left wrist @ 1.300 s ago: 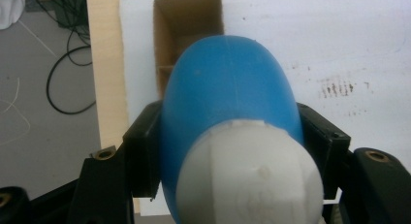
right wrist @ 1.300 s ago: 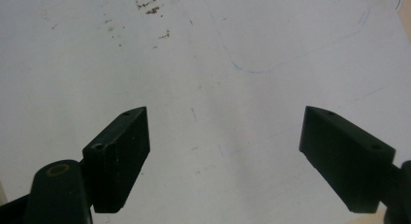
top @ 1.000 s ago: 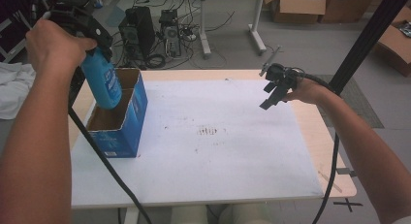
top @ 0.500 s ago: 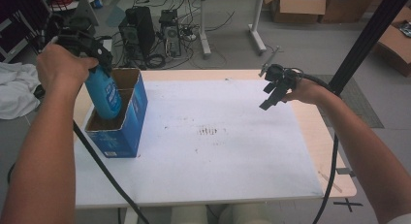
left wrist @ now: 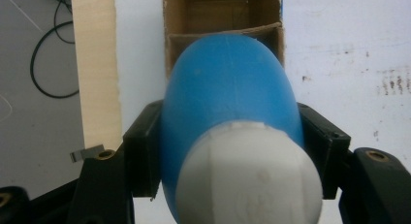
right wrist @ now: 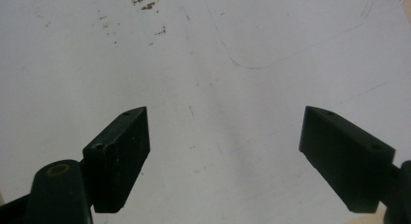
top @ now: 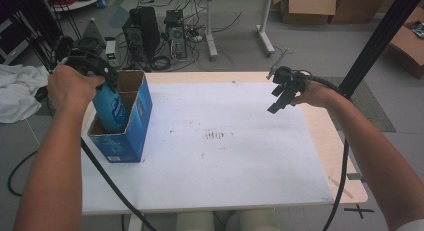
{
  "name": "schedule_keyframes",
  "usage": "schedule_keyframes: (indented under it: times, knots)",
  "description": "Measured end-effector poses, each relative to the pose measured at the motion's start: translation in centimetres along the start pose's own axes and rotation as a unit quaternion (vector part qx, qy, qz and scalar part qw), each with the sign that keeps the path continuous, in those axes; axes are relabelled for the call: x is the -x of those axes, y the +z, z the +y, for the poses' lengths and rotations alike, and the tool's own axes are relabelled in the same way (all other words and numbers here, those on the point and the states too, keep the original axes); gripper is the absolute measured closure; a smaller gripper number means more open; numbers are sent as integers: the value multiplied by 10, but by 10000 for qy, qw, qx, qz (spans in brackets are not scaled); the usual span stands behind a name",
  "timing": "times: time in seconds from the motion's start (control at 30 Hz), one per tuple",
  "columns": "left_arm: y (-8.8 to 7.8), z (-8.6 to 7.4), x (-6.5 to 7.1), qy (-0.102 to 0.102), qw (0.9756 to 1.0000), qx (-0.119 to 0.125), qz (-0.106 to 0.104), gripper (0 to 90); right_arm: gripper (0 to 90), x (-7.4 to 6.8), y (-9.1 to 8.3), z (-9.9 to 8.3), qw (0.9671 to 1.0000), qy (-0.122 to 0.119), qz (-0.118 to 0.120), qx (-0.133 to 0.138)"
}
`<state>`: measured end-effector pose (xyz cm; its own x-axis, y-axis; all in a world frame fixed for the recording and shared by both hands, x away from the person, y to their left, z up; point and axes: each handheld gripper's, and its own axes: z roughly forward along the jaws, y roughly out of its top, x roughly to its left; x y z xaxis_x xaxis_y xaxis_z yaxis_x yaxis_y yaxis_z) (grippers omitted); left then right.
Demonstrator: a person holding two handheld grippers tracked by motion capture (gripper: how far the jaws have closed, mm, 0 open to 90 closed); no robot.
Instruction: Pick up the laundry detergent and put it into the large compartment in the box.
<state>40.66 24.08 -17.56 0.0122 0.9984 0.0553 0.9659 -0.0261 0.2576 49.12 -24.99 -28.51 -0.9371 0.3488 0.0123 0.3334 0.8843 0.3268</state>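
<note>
Inside the blue box (top: 131,132) near the table's left edge (top: 90,116), left jaws clamp the bottle (top: 111,107); right jaws gape.

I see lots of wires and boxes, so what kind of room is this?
Probably a lab or workshop: computer towers with tangled cables on the floor, cardboard boxes behind, and a plain work table.

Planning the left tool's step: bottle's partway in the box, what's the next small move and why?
Probably keep lowering the blue bottle straight down into the near compartment of the blue cardboard box: the left tool grips it, its lower end inside the walls, most of it above the rim.
</note>
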Motion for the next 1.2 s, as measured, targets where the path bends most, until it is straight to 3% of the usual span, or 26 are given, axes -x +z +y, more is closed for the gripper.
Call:
schedule_keyframes:
  times: [0.33,0.43,0.67,1.2]
  knots:
    - [27,-2,8,211,9998,-58,0,380,183,-1,2,0,10000,11,18,-14]
    - [34,-2,8,192,9998,-56,0,380,183,0,1,-1,10000,25,13,2]
    - [58,-8,12,333,9993,-86,126,380,183,2,2,-5,10000,63,18,-11]
    - [92,-16,9,274,9995,-165,1,380,185,2,3,-6,9999,86,37,-45]
